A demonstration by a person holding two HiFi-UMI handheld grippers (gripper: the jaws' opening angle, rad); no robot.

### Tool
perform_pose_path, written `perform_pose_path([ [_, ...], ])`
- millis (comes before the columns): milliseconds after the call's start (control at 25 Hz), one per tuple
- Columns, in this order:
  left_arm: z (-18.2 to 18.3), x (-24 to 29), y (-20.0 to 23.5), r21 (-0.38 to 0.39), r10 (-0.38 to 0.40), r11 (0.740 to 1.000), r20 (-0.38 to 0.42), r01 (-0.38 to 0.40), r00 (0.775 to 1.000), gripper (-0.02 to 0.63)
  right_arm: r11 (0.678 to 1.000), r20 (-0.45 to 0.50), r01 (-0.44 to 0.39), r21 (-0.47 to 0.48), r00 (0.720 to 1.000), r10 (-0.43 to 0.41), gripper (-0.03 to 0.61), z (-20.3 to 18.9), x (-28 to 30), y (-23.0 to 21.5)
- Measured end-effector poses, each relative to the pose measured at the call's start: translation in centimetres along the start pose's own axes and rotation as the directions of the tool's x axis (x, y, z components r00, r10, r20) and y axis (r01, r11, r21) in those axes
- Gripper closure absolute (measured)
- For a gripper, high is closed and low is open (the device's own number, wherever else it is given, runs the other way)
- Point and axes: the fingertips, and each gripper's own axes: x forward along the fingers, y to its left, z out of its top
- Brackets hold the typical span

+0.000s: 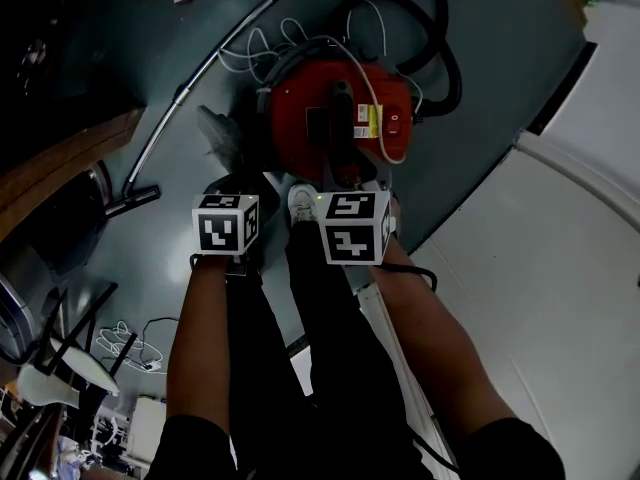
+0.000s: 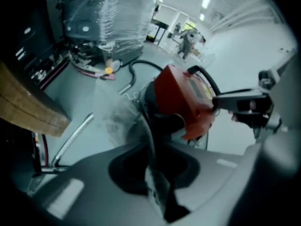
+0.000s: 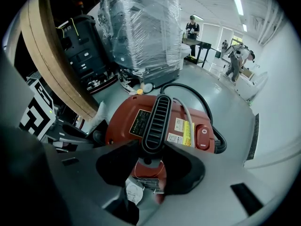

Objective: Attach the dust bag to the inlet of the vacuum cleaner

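Observation:
The red vacuum cleaner (image 1: 340, 118) stands on the grey floor just ahead of my feet, and also shows in the left gripper view (image 2: 181, 100). A grey, fuzzy dust bag (image 1: 220, 133) lies at the vacuum's left. My left gripper (image 1: 228, 193) reaches toward it. In the left gripper view the bag (image 2: 113, 114) is blurred, and its thin edge runs between the left gripper's (image 2: 155, 173) pads, which sit close on both sides. My right gripper (image 1: 352, 190) is at the vacuum's near edge. In its own view the right gripper (image 3: 151, 166) closes around the near end of the black ribbed handle (image 3: 156, 119).
A metal wand (image 1: 190, 88) lies on the floor to the left, and a black hose (image 1: 440, 58) and white cable (image 1: 260, 43) loop behind the vacuum. A wooden round edge (image 3: 51, 55) and a wrapped pallet (image 3: 141, 32) stand left and behind. My white shoe (image 1: 300, 203) is between the grippers.

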Motion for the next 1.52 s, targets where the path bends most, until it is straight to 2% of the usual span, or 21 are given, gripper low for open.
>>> perform_pose_path([
  [240,-0.1,0.0,0.0,-0.015,-0.045,0.999,-0.013,0.045,0.999,0.562,1.000,0.010,0.005,0.009,1.000,-0.005,0.426,-0.1,0.0,0.0],
  [320,-0.1,0.1,0.1,-0.027,-0.033,0.999,-0.018,0.033,0.999,0.555,1.000,0.023,0.009,0.024,1.000,-0.009,0.426,0.0,0.1,-0.1],
  [400,-0.3,0.0,0.4,-0.007,0.006,1.000,-0.014,-0.006,1.000,0.551,0.999,0.022,-0.008,0.051,1.000,0.007,0.426,-0.1,0.2,0.2],
  [480,-0.4,-0.8,0.6,0.028,0.055,0.998,0.008,-0.055,0.998,0.511,0.995,0.030,-0.031,0.098,0.999,0.028,0.392,-0.2,0.0,0.5],
  [560,-0.4,-1.9,1.0,0.028,0.096,0.995,0.038,-0.097,0.995,0.392,0.991,0.094,-0.007,0.137,0.996,-0.006,0.380,0.6,-1.2,-0.2],
  [640,-0.5,-3.4,1.6,-0.007,0.130,0.992,0.069,-0.129,0.989,0.380,0.985,0.155,0.028,0.173,0.986,-0.055,0.390,1.5,-2.9,-1.2],
  [680,-0.5,-4.3,1.9,-0.026,0.152,0.988,0.086,-0.150,0.985,0.398,0.980,0.164,0.030,0.199,0.984,-0.064,0.449,1.6,-3.6,-1.4],
  [720,-0.5,-5.3,2.2,-0.043,0.178,0.984,0.105,-0.174,0.979,0.487,0.974,0.165,0.024,0.225,0.984,-0.063,0.555,1.6,-4.3,-1.5],
  [760,-0.4,-6.3,2.3,-0.057,0.197,0.980,0.124,-0.191,0.973,0.603,0.970,0.166,0.015,0.242,0.984,-0.057,0.577,1.5,-4.9,-1.3],
  [920,0.6,-9.6,0.4,-0.081,0.166,0.985,0.192,-0.153,0.967,0.614,0.973,0.192,-0.006,0.230,0.981,-0.040,0.580,2.2,-7.8,0.6],
  [1120,3.5,-16.8,-3.2,-0.122,0.147,0.986,0.277,-0.118,0.949,0.615,0.978,0.252,-0.051,0.201,0.968,-0.001,0.580,4.2,-14.3,3.5],
  [1240,5.5,-21.4,-5.7,-0.089,0.129,0.990,0.321,-0.106,0.938,0.615,0.979,0.306,-0.058,0.193,0.952,-0.004,0.580,5.7,-18.6,4.2],
  [1400,8.1,-28.4,-8.6,-0.060,0.131,0.991,0.385,-0.117,0.913,0.615,0.980,0.385,-0.077,0.186,0.923,-0.001,0.580,8.3,-25.5,5.2],
  [1520,11.5,-34.2,-9.5,-0.059,0.144,0.990,0.464,-0.131,0.874,0.615,0.976,0.459,-0.095,0.196,0.889,-0.006,0.580,11.5,-30.1,5.4],
])
